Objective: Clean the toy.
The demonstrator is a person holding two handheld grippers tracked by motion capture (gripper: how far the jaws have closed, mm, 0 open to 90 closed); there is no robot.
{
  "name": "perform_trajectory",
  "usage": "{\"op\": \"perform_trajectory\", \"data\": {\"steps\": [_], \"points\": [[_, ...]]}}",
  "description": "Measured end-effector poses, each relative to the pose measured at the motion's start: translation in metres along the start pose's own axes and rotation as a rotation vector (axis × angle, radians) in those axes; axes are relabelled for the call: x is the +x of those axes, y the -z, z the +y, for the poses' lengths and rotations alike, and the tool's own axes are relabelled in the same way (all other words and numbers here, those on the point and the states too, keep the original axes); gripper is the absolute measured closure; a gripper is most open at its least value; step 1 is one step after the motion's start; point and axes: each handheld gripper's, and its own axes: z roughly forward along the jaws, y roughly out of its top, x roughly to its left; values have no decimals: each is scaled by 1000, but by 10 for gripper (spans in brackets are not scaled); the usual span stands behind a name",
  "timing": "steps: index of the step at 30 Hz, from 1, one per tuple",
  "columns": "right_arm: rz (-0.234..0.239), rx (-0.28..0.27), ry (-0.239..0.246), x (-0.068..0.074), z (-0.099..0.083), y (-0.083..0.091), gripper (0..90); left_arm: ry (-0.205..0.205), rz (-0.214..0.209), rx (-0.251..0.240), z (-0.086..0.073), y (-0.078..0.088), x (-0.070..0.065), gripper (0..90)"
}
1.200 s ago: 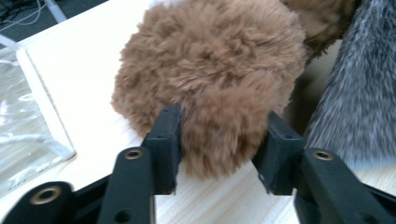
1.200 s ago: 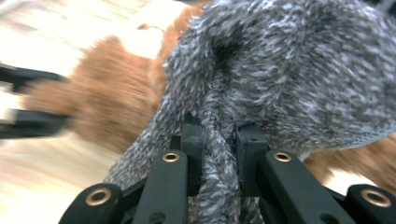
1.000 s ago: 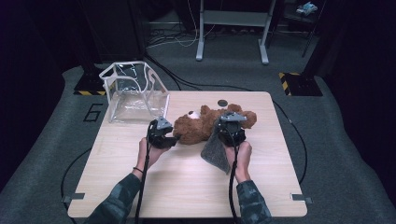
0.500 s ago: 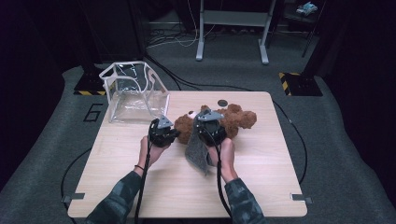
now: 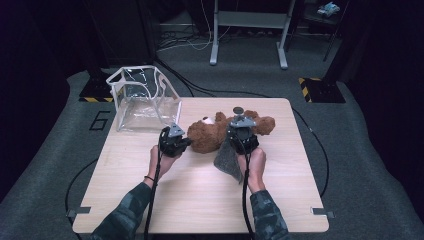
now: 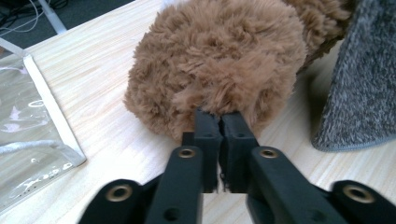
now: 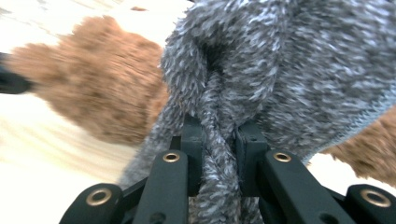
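A brown teddy bear (image 5: 210, 136) lies on the wooden table (image 5: 200, 200). My left gripper (image 5: 189, 142) sits at its left end. In the left gripper view that gripper (image 6: 219, 122) has just been closing, and its jaws now pinch a tuft of the bear's fur (image 6: 219, 56). My right gripper (image 5: 235, 142) is over the bear's middle, shut on a bunched fold of grey knitted cloth (image 5: 227, 160) that hangs toward the table. The right gripper view shows this gripper (image 7: 219, 128) squeezing the cloth (image 7: 289, 70), with the bear (image 7: 93, 84) behind.
A clear plastic bag on a white frame (image 5: 142, 97) stands open at the table's back left, its edge (image 6: 28, 140) close to my left gripper. A small dark round object (image 5: 238, 110) lies behind the bear. Cables trail from both grippers.
The right gripper swung left over the bear with the grey cloth, then came back to the right. The left hand stayed at the bear's end.
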Motion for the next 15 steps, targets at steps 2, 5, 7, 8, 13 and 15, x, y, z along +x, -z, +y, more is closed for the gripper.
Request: {"op": "perform_trajectory", "data": {"steps": [2, 5, 7, 8, 13, 15], "points": [[55, -24, 7, 10, 2, 3, 773, 1, -8, 14, 2, 0, -1, 666], [151, -35, 36, 34, 8, -2, 773, -25, -2, 14, 5, -1, -3, 723], [190, -15, 62, 50, 12, -10, 772, -13, -1, 5, 7, -1, -2, 819], [202, -17, 87, 58, 13, -15, 772, -14, -7, 14, 7, -1, -1, 853], [206, 24, 57, 65, 15, -41, 773, -11, -9, 15, 8, -3, 3, 881], [190, 34, 26, 54, 11, -43, 773, -10, -11, 19, 8, -3, 4, 883]]}}
